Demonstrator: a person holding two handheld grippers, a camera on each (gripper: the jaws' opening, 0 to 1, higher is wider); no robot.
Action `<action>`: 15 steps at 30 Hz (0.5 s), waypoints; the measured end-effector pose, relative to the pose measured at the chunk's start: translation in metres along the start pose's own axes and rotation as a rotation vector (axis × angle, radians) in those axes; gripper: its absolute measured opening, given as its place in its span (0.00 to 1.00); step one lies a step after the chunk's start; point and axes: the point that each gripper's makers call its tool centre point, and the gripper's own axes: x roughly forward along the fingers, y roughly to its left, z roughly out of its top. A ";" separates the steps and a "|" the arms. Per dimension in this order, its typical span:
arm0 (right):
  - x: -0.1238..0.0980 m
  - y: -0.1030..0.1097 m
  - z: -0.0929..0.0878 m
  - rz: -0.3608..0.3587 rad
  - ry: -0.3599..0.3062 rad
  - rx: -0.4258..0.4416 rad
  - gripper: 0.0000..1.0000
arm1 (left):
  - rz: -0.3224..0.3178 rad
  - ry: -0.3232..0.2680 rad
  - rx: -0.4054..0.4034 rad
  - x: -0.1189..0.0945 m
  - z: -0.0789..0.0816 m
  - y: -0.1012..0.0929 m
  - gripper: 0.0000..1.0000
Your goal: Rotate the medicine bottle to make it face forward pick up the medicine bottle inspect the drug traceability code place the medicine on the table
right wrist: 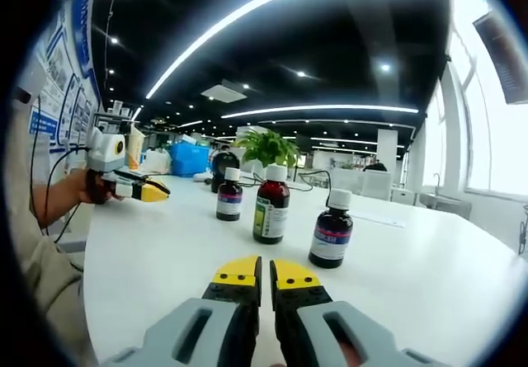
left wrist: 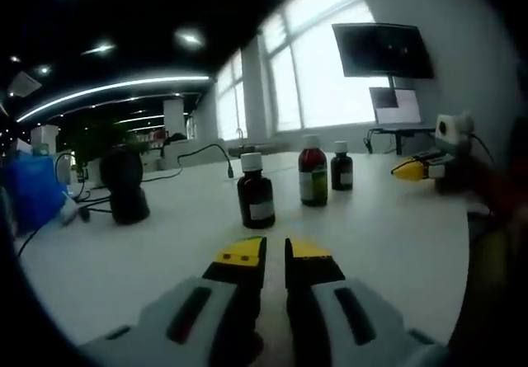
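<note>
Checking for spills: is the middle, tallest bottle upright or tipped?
Upright: the tallest bottle stands on its base on the table, cap on top.

left tool [left wrist: 275, 260] jaws nearly together, low over white surface [left wrist: 396, 227] | three medicine bottles [left wrist: 256, 190] upright beyond it, nearest just ahead, red-capped [left wrist: 313, 171] and small [left wrist: 341, 167] farther right | right tool [left wrist: 422, 167] right of bottles

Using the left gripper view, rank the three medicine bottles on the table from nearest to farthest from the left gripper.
1. White-capped dark bottle, just ahead of the left gripper, slightly left.
2. Red-capped bottle, farther back, to the right.
3. Small dark bottle, rightmost and a little farther than the red-capped one, though those two are close.
</note>
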 end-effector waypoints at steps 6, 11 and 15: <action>0.000 0.000 0.000 0.001 0.000 0.000 0.01 | -0.007 -0.004 -0.004 0.000 0.001 -0.001 0.04; 0.000 0.000 0.000 0.002 -0.001 0.000 0.01 | -0.008 -0.006 -0.009 0.000 0.001 -0.001 0.04; 0.000 0.000 0.001 0.003 -0.002 0.002 0.01 | -0.008 -0.010 -0.011 -0.001 0.002 0.000 0.04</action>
